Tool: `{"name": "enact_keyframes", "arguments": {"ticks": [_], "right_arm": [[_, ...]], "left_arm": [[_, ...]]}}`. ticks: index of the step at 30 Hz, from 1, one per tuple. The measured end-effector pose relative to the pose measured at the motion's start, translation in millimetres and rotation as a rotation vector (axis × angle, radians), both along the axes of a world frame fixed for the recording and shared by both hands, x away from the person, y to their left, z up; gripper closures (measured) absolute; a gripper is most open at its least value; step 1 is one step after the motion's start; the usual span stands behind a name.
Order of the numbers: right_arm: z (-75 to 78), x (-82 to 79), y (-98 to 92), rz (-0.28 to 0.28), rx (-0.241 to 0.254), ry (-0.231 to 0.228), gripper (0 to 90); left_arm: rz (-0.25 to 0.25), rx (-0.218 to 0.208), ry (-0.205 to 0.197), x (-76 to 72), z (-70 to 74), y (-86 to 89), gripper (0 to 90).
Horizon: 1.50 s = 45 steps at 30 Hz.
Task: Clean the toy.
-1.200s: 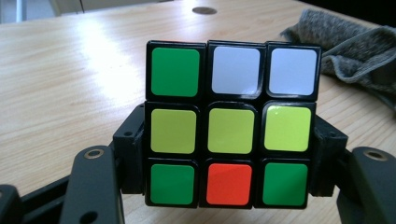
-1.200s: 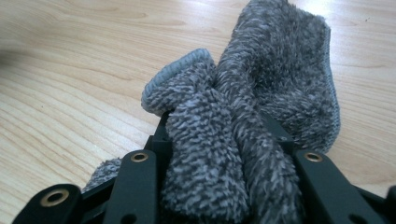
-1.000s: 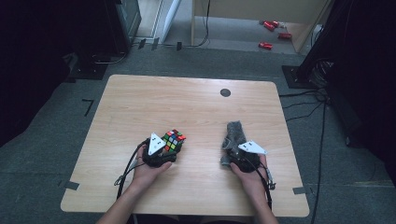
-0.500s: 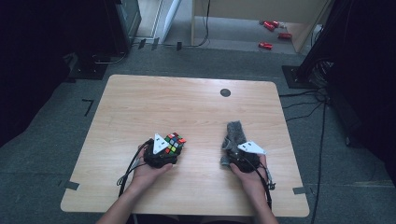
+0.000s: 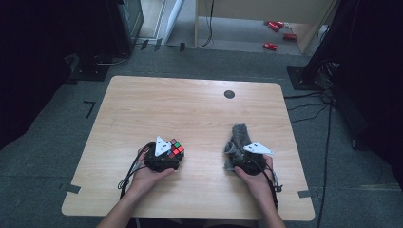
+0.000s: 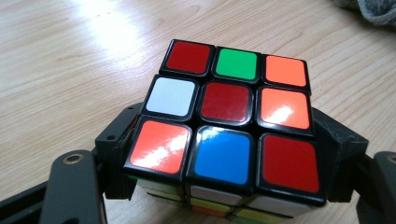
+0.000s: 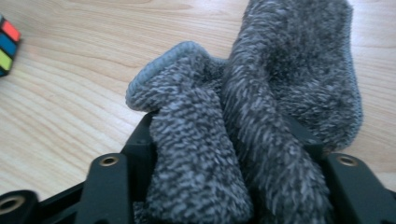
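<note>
A scrambled colour cube lies on the wooden table between the jaws of my left gripper. In the left gripper view the cube fills the space between the black jaws, which stand at its two sides. These jaws have just been opening, so my left gripper no longer squeezes it. A fuzzy grey sock lies bunched in front of my right gripper. Those jaws have also just been opening, and the sock bulges loosely between them at my right gripper.
A small black disc sits near the table's far edge. Cables trail off the near edge from both hands. The cube's corner shows at the left of the right gripper view. Red tools lie on the floor beyond.
The cube has settled slightly nearer the left hand. Both hands and the sock stay where they were.
</note>
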State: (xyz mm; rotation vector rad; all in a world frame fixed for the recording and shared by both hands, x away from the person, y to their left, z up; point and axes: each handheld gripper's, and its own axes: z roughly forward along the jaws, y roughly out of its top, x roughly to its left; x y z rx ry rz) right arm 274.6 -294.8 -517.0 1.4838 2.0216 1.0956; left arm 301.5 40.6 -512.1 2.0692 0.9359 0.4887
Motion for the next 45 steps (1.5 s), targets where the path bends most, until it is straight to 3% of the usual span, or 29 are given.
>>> {"name": "enact_keyframes", "arguments": {"ticks": [5, 7, 10, 14, 16, 19, 23, 26, 33, 38, 45], "right_arm": [[2.1, -0.5, -2.2, 0.008, 0.005, 0.008, 39.8], [2.7, -1.2, -2.9, -0.001, 0.005, 0.003, 47.6], [1.2, -2.3, -2.6, 0.006, 0.001, -0.003, 59.7], [-2.1, -1.3, -0.1, 0.008, -0.011, -0.013, 62.4], [-2.2, -1.4, 1.3, 0.009, -0.011, -0.02, 56.6], [-1.2, -1.6, 3.1, 0.028, 0.005, -0.022, 37.6], [6.1, -1.7, 6.4, 0.037, 0.026, -0.002, 14.6], [14.4, -5.2, 7.9, 0.053, -0.001, -0.02, 7.1], [35.7, -11.6, -5.2, 0.051, 0.08, -0.03, 0.1], [47.0, -19.4, -15.0, 0.06, 0.067, -0.032, 0.0], [58.2, -37.0, -38.5, 0.039, 0.061, -0.049, 0.0]], "left_arm": [[-0.002, 0.014, -0.024, -1.9, 0.9, -0.6, 27.2], [-0.002, 0.02, -0.034, -2.3, 0.0, -1.5, 33.3], [0.016, 0.014, -0.03, -0.8, -0.3, -2.8, 33.6], [0.012, 0.01, -0.032, 0.0, -0.3, -3.2, 33.4], [0.012, -0.017, -0.024, 0.8, 0.5, -2.3, 28.7], [0.027, -0.037, -0.029, -0.7, 6.6, -1.7, 13.3], [0.021, -0.062, -0.054, -6.3, 19.6, 1.5, 8.8], [0.03, -0.072, -0.059, -12.1, 30.7, 9.2, 8.8], [0.08, -0.103, -0.062, -25.1, 44.7, 39.5, 8.7], [0.117, -0.126, -0.071, -34.5, 47.7, 64.7, 8.7], [0.142, -0.113, -0.057, -44.7, 42.5, 94.2, 8.7]]}}
